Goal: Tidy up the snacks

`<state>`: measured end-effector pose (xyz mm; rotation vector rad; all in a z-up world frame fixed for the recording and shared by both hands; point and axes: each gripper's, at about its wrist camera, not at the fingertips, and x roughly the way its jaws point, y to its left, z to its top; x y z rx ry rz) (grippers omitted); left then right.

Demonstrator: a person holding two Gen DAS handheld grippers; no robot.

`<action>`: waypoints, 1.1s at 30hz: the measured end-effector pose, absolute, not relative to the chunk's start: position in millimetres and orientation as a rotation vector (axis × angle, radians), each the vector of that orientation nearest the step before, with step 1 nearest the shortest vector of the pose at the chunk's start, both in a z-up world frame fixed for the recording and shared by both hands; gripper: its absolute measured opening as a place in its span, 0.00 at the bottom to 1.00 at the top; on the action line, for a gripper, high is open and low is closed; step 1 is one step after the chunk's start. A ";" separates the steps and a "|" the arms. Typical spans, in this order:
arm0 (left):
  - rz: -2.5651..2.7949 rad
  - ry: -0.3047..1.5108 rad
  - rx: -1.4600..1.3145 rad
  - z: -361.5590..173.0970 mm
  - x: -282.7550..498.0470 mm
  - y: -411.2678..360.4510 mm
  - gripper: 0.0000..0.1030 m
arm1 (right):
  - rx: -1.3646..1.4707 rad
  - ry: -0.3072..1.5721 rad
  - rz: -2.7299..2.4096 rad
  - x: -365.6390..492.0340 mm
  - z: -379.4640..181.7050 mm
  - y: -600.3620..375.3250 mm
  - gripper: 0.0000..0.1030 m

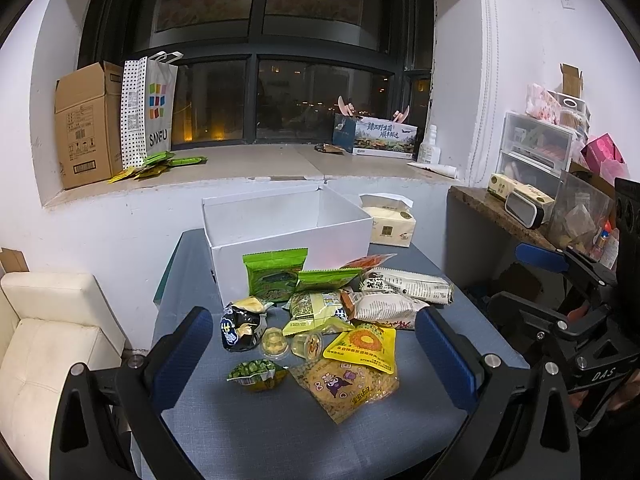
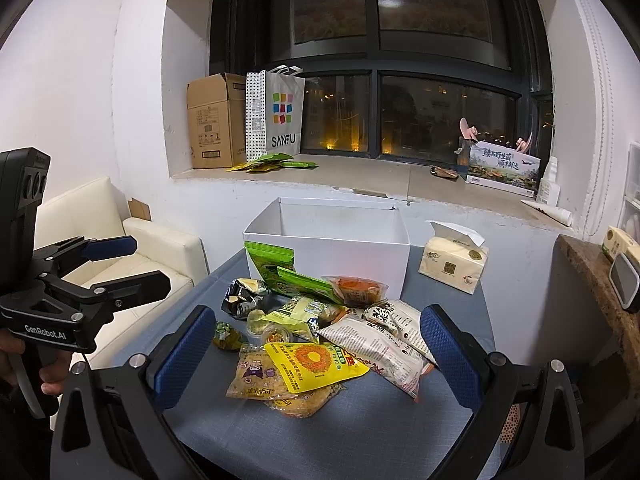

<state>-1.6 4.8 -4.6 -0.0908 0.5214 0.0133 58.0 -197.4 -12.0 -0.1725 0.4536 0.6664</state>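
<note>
Nothing sorted yet: snack pile (image 1: 332, 320) heaped on table (image 1: 248, 432), white box (image 1: 280, 220) at 12 o'clock apparently empty. Left gripper (image 1: 312, 360), right gripper (image 2: 316, 356): fingers wide, holding nothing.

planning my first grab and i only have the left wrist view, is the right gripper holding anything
Observer: No. The right gripper is open, with nothing between its fingers.
Operator: and the left one from outside
Observer: The left gripper is open and holds nothing. It is left of the snack pile, seen against the sofa.
Operator: whats the orange thing behind the pile
Observer: An orange packet, just in front of the white box.
</note>
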 end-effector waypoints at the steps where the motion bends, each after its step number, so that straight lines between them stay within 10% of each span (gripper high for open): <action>1: 0.013 0.521 -0.091 -4.7 -1.6 4.7 1.00 | -0.173 0.453 0.666 57.9 -12.1 -197.4 1.00; 33: 0.027 0.513 -0.149 -8.6 -3.4 20.3 1.00 | -0.085 0.592 0.678 123.2 -29.1 -181.1 1.00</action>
